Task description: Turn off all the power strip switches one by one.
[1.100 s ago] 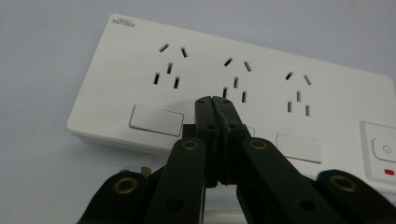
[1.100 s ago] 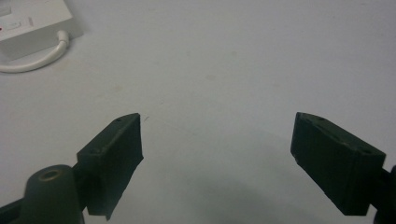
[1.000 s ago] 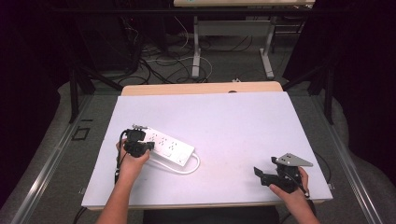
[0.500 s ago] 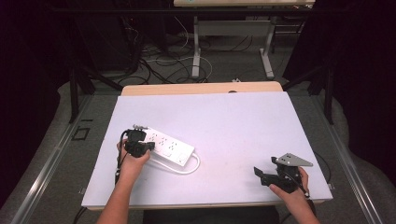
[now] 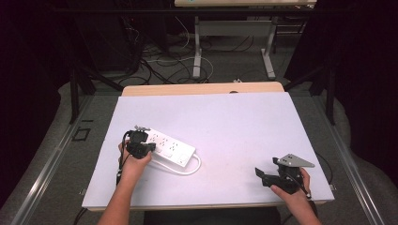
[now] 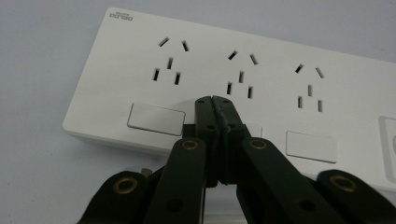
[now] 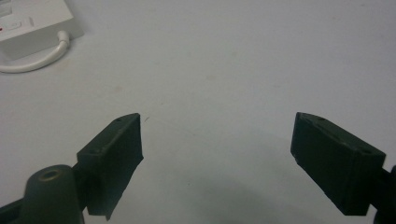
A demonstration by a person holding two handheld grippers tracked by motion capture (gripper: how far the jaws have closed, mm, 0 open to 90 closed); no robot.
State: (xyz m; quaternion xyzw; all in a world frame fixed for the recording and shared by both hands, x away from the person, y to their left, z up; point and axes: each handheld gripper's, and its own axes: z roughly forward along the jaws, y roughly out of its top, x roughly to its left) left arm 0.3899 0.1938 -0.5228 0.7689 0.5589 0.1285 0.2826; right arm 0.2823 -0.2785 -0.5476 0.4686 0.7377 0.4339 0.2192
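A white power strip (image 5: 171,147) lies at the left of the white table, its short white cable (image 5: 190,169) looping off its right end. My left gripper (image 5: 150,147) rests its tips on the strip's near edge. In the left gripper view the jaws (image 6: 213,100) are shut together with nothing between them. They touch the strip (image 6: 261,56) between two flat rocker switches (image 6: 155,118), below the row of sockets. My right gripper (image 5: 264,175) hovers at the table's front right. Its jaws (image 7: 217,126) stand wide open over bare table, and the strip's end (image 7: 28,21) and cable (image 7: 32,63) show far off.
The table top (image 5: 225,117) has a wooden strip along its far edge (image 5: 202,89). Beyond it stand the metal legs of another desk (image 5: 197,51), with cables on the floor (image 5: 155,61). A metal rail (image 5: 47,164) runs along the left side.
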